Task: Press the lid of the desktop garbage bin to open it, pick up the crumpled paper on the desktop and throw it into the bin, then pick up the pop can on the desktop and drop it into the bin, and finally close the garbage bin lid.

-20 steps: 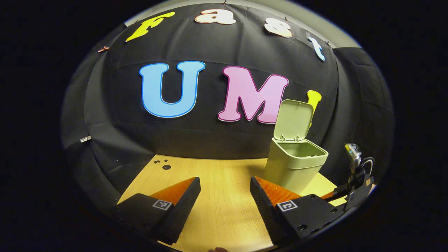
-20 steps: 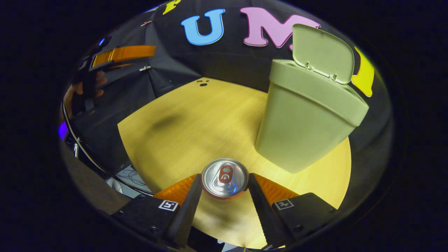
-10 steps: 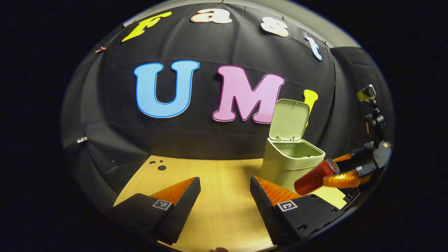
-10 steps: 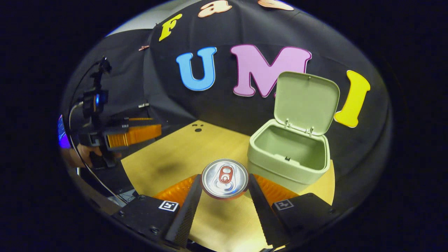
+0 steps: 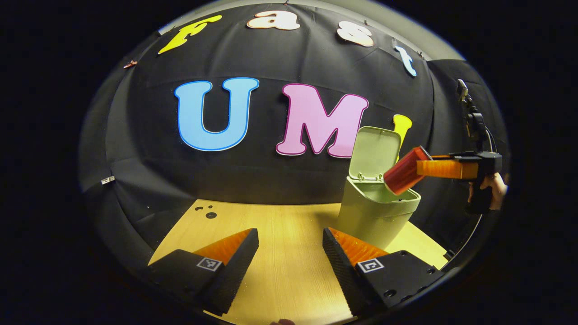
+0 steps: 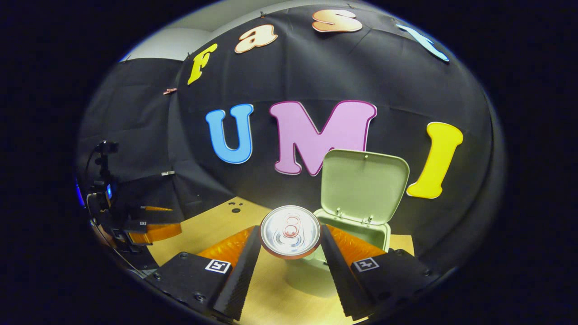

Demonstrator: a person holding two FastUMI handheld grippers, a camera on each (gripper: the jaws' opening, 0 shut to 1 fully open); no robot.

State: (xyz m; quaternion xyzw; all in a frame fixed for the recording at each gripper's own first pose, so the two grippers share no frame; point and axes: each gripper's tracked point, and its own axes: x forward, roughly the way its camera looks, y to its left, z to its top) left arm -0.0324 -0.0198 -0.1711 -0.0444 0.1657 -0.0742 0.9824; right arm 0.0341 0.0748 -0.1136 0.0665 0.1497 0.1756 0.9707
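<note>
right tongs (image 6: 290, 246) are clamped on the pop can (image 6: 290, 231), one finger pressed to each side of it, silver top with the pull tab facing the camera. from the left gripper view you can see that can (image 5: 403, 170) held out in the air, tipped over on a slant with its lower end right over the mouth of the garbage bin (image 5: 375, 212), and a hand (image 5: 492, 186) wrapped around the handle behind it.

left tongs (image 5: 290, 253) are spread wide with nothing between the fingers, hanging low over the near edge of the bench (image 5: 280, 253). they also turn up far off to the side in the right gripper view (image 6: 151, 225).

the bin is pale green and sits toward the back right corner of the bench, close to the black cloth wall (image 5: 271, 180). its lid (image 5: 375, 153) is flipped up and standing nearly upright on the rear hinge. can't tell what's inside the bin from here. a few small dark holes (image 5: 207, 212) sit near the back left corner of the bench.
</note>
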